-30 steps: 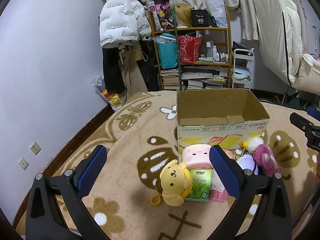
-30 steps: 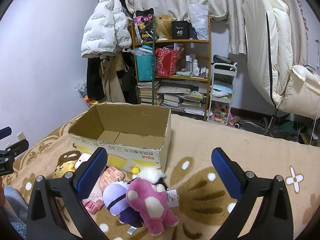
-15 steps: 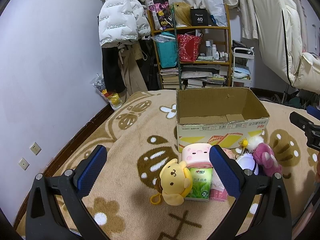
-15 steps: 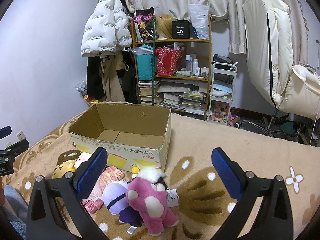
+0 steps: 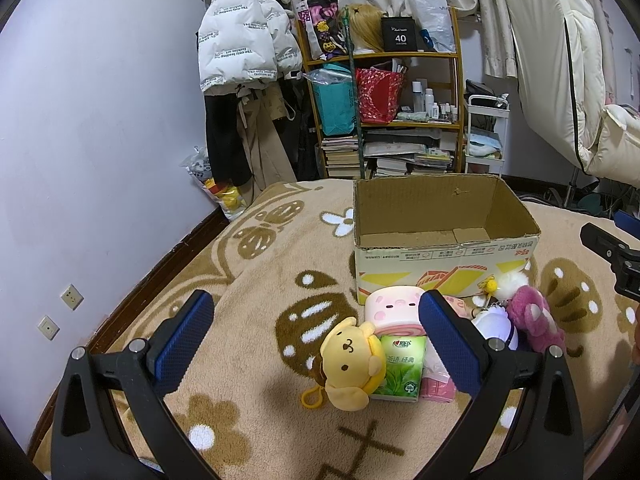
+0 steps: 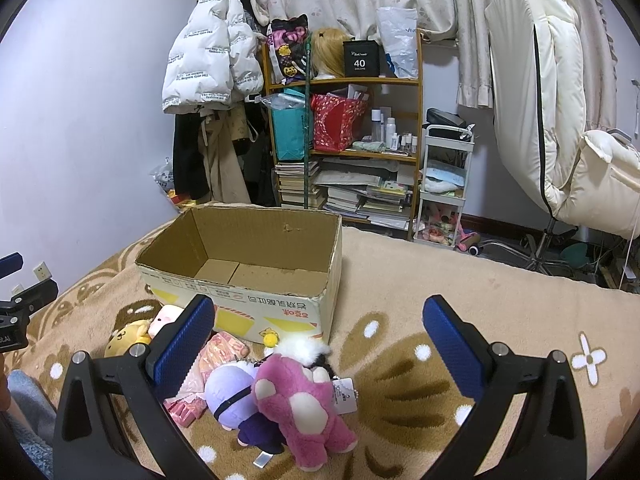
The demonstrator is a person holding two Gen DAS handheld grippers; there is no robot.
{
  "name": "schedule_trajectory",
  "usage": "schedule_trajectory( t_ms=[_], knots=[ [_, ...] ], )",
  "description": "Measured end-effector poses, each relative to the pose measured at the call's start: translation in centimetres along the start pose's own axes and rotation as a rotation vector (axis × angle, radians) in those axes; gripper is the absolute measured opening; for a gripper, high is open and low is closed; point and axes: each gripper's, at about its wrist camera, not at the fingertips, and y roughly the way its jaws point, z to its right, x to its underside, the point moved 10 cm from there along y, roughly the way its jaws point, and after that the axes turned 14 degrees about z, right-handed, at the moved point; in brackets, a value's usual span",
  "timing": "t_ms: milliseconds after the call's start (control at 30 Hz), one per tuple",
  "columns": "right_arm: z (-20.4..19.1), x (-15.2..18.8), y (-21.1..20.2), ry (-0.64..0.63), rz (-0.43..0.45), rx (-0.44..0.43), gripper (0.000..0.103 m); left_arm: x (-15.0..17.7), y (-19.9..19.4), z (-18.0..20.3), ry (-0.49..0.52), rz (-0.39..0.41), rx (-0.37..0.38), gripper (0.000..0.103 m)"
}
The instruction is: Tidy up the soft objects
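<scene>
Box (image 5: pixel 446 216) empty on rug, nothing packed yet. Toys heaped against its front: yellow plush (image 5: pixel 350 364), tissue pack (image 5: pixel 402 366), pink roll (image 5: pixel 394 310), pink bear (image 6: pixel 298 400), purple plush (image 6: pixel 230 388). Left tongs (image 5: pixel 318 344) apart, holding nothing. Right tongs (image 6: pixel 318 344) apart, holding nothing. Whole job left.

Two low wrist views, both facing one cardboard box (image 5: pixel 444 256)

We note a tan patterned blanket (image 5: pixel 256 264) carrying an open cardboard box (image 5: pixel 444 256), with plush toys (image 6: pixel 296 392) and a green tissue pack (image 5: pixel 402 368) just before it.
</scene>
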Motion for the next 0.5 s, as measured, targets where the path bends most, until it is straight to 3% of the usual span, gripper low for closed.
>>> schedule_trajectory(
  t_ms=[500],
  knots=[
    [-0.05, 0.11, -0.03, 0.001, -0.002, 0.0, 0.103, 0.22, -0.04, 0.15, 0.002, -0.004, 0.0, 0.101]
  ],
)
